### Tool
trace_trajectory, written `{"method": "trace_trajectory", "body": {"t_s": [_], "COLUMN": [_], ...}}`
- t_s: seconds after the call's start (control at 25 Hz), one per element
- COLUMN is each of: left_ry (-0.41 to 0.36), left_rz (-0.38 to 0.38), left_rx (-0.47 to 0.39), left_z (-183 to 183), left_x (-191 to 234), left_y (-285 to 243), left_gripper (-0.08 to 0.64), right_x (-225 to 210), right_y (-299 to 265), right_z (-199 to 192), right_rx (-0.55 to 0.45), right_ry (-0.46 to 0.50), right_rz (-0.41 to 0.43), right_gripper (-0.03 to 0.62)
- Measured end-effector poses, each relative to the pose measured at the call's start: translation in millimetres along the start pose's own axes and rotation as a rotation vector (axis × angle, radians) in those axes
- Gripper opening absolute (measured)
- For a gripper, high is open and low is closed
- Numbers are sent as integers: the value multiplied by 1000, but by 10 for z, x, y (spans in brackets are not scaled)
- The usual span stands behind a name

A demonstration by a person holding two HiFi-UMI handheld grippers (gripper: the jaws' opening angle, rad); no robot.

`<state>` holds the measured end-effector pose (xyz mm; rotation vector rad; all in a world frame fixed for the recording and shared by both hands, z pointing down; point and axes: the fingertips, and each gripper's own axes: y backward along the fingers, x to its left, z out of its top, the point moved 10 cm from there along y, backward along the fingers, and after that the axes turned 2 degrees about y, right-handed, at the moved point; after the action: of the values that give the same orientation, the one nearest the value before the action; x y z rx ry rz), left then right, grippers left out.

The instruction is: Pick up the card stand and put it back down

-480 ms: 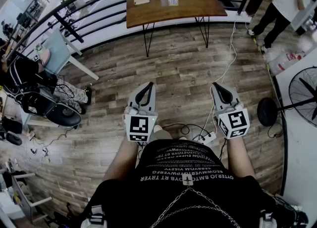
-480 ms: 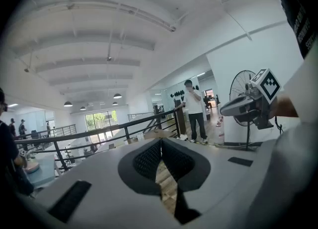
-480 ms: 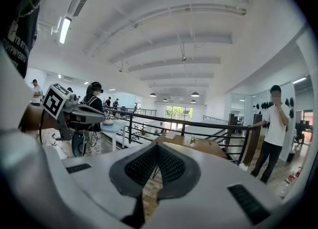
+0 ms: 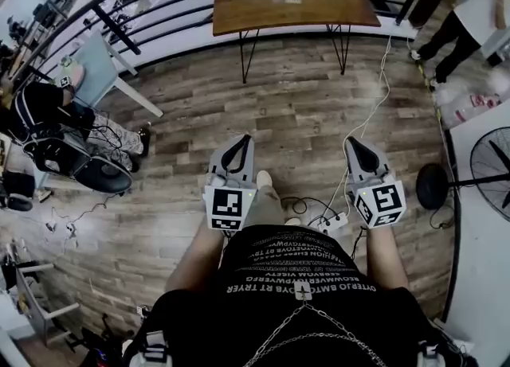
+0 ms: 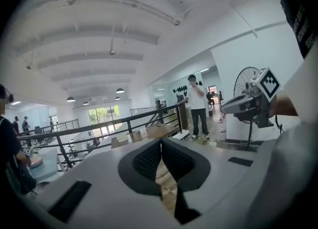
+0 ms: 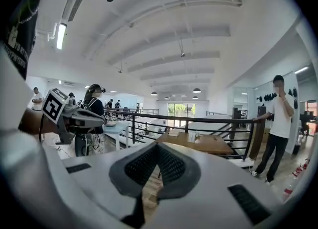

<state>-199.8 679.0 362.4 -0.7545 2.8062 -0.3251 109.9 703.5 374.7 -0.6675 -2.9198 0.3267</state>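
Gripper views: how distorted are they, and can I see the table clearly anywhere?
Left gripper view: strong fisheye, dark rounded corners, railing bowed, bright ceiling without harsh glare. Right gripper view: same warp, table small but fairly sharp. Head view: table sharp near the top edge, evenly lit.

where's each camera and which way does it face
Head view: on the person's head, steeply down at the wood floor; torso, left gripper, right gripper show.
Left gripper view: on that gripper, along its shut jaws toward the railing; right gripper at right.
Right gripper view: on that gripper, along its shut jaws toward the wooden table; left gripper at left.
Shared: both gripper views show the railing and a standing person.
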Motion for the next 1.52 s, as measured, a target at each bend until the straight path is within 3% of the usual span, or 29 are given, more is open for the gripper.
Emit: {"method": "trace_trajectory", "body": {"t_s": [0.64, 1.52], "left_ry": [-10, 30], "left_rz": [-56, -89], "left_rx": [2, -23], "left_z": [63, 108], "left_x": [852, 1990], "left_y": [-1261, -2185], "left_gripper": [29, 29], "right_x": [-404, -518], "right_y": [-1334, -2674], "right_z": [150, 531], "right_rx": [39, 66], "right_ry": [-3, 2], "right_rz": [-14, -74], "right_gripper": [15, 22]}}
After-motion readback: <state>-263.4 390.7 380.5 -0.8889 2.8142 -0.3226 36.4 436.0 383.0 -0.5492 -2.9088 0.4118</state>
